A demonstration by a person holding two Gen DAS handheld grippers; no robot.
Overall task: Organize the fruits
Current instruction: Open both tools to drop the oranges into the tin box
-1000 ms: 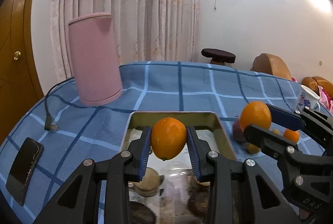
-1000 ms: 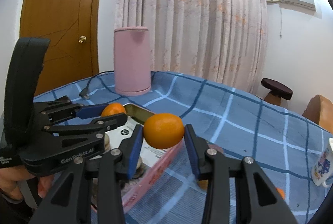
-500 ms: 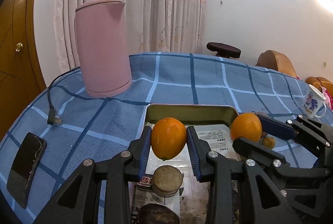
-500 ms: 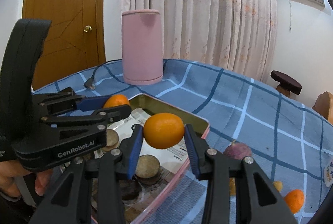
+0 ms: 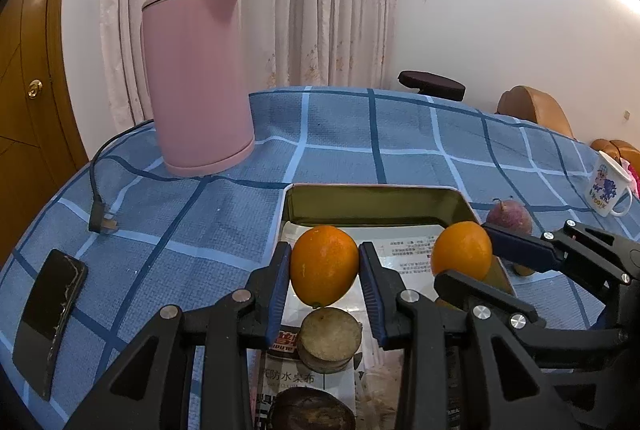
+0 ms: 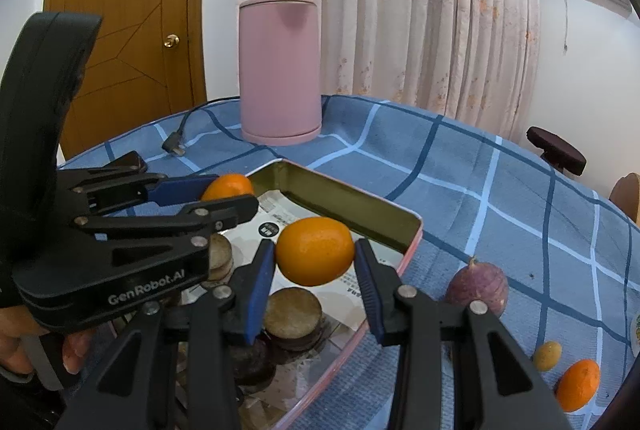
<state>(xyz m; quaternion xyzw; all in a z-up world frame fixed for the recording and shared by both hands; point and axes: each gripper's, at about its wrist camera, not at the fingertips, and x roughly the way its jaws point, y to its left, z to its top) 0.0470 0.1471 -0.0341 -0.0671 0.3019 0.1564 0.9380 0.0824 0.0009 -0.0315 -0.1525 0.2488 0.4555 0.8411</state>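
Gripping an orange (image 5: 324,270) each, both fingers hide the tin (image 5: 372,202) floor; second orange (image 6: 315,251).

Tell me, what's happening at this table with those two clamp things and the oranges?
A person is sorting fruit with two hand-held grippers. The left gripper and the right gripper each clamp an orange above the open tin tray, which holds round brown discs. A purple fruit and small citrus fruits lie on the blue checked tablecloth.

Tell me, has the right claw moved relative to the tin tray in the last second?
Yes. In the left wrist view the right claw, shut on its orange, has come down and inward, from beyond the tin tray's right rim to over it.
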